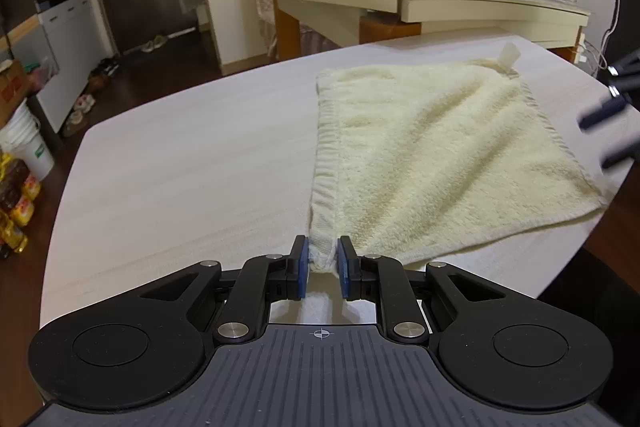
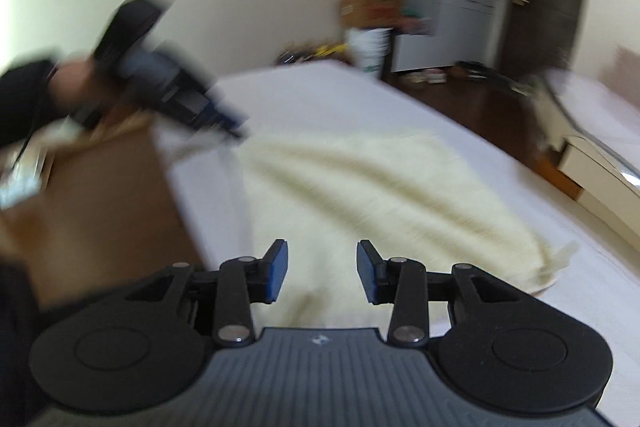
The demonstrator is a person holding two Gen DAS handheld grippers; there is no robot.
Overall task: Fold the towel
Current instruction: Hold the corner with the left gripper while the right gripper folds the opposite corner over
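Left wrist view: I see the left gripper (image 1: pixel 323 263) pinching the near corner of the towel (image 1: pixel 440 155), its blue pads (image 1: pixel 303 267) pressed against the bunched hem on both sides. From that corner the cream towel spreads away over the pale table (image 1: pixel 180 167), lying mostly flat with shallow creases, its ribbed hem running along the left edge. A small hanging loop (image 1: pixel 509 57) stands up at the far corner. At the right margin of this view I register the right gripper as dark, blurred shapes beside the towel's right edge. Right wrist view: the picture is motion-blurred. I read the right gripper (image 2: pixel 322 269) with its jaws spread apart and nothing between the pads; the towel (image 2: pixel 360 187) lies on the table (image 2: pixel 460 155) beneath and beyond the fingers. The left gripper (image 2: pixel 236 125) appears at upper left, held in a hand (image 2: pixel 74 83) with a dark sleeve, its tip at the towel's far corner. I cannot tell from this view whether the right fingers touch the cloth.
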